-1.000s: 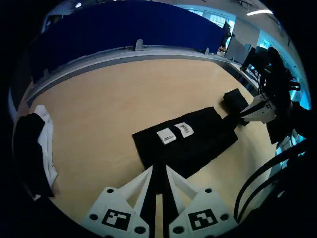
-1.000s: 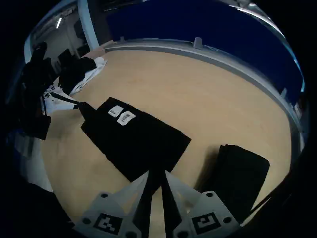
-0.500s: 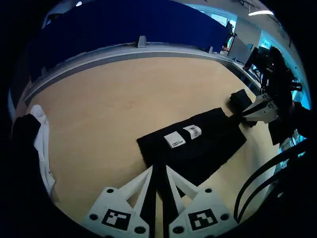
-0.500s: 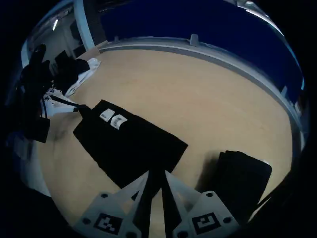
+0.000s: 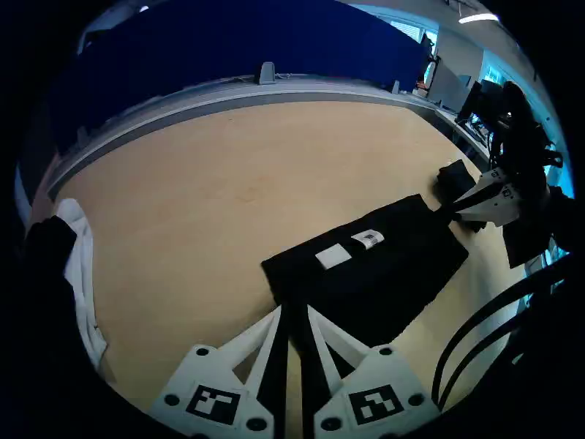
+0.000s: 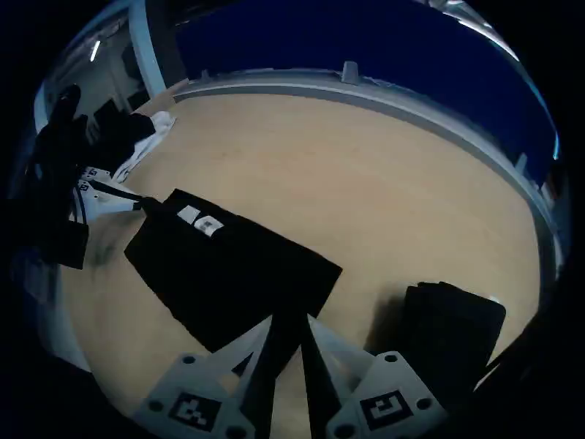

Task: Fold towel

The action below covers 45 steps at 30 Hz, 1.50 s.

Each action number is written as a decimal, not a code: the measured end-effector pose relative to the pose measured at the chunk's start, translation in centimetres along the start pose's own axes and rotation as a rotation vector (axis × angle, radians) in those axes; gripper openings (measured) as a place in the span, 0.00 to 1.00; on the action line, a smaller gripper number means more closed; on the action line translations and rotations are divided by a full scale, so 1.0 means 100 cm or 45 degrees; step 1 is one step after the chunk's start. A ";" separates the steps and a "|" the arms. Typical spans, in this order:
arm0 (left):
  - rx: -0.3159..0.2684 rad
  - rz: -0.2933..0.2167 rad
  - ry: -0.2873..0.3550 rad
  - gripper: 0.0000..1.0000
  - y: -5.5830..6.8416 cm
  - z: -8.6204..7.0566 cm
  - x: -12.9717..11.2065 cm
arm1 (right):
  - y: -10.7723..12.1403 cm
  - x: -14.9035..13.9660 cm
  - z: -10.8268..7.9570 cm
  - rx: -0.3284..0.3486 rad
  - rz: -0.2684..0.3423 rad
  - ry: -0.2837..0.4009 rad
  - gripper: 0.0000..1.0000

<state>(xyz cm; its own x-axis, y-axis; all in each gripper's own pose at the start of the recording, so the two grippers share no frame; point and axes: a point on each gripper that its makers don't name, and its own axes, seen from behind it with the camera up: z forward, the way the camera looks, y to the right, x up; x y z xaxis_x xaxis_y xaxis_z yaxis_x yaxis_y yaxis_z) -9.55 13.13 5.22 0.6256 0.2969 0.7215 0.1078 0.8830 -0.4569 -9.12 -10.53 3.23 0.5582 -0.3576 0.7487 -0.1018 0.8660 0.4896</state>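
Note:
A black towel (image 5: 380,267) with two white labels (image 5: 333,256) stretches across the wooden table (image 5: 219,175). At the bottom of the left gripper view, my left gripper (image 5: 294,313) is shut on the towel's near end. The right gripper (image 5: 468,206) pinches the far end beside a person's dark sleeve. In the right gripper view the same towel (image 6: 227,271) runs from my right gripper (image 6: 289,322), shut on its near end, to the left gripper (image 6: 135,203) at the far corner. The labels (image 6: 199,218) lie near that far end.
A folded black stack (image 6: 453,329) sits to the right of the right gripper, also seen as a stack (image 5: 455,179) behind the towel. A pile of white and black cloth (image 5: 73,256) lies at the table's left edge. A blue partition (image 5: 219,44) backs the table.
Both grippers keep their hold. The towel has drawn out longer and flatter between them, sliding right in the left gripper view and left in the right gripper view.

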 end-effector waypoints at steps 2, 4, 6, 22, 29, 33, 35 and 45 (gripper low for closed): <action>0.005 0.003 0.005 0.20 -0.001 0.001 0.002 | 0.004 0.003 0.001 -0.023 0.003 0.011 0.35; 0.017 0.005 0.009 0.39 -0.004 0.000 0.003 | 0.006 0.004 0.001 -0.034 0.003 0.022 0.44; 0.027 0.007 0.011 0.57 -0.006 -0.001 0.004 | 0.009 0.005 0.001 -0.041 0.004 0.032 0.55; 0.122 0.019 0.016 0.98 -0.027 -0.005 0.005 | 0.034 0.016 0.003 -0.177 0.001 0.097 1.00; 0.172 0.015 0.033 0.97 -0.039 -0.003 0.012 | 0.040 0.025 0.004 -0.211 0.005 0.124 1.00; 0.182 0.001 0.040 0.97 -0.043 -0.004 0.017 | 0.042 0.027 0.003 -0.217 0.011 0.133 1.00; 0.180 -0.003 0.044 0.98 -0.044 -0.006 0.018 | 0.041 0.028 0.002 -0.213 0.007 0.135 1.00; 0.180 -0.004 0.045 0.97 -0.045 -0.013 0.014 | 0.037 0.026 -0.006 -0.198 -0.009 0.143 1.00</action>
<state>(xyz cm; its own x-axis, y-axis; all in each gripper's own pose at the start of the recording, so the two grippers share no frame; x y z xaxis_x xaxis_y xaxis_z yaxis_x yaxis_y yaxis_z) -8.12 9.15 7.63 0.6528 0.2835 0.7025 0.0015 0.9268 -0.3754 -7.58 -8.03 6.76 0.6477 -0.3299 0.6868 0.0258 0.9103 0.4130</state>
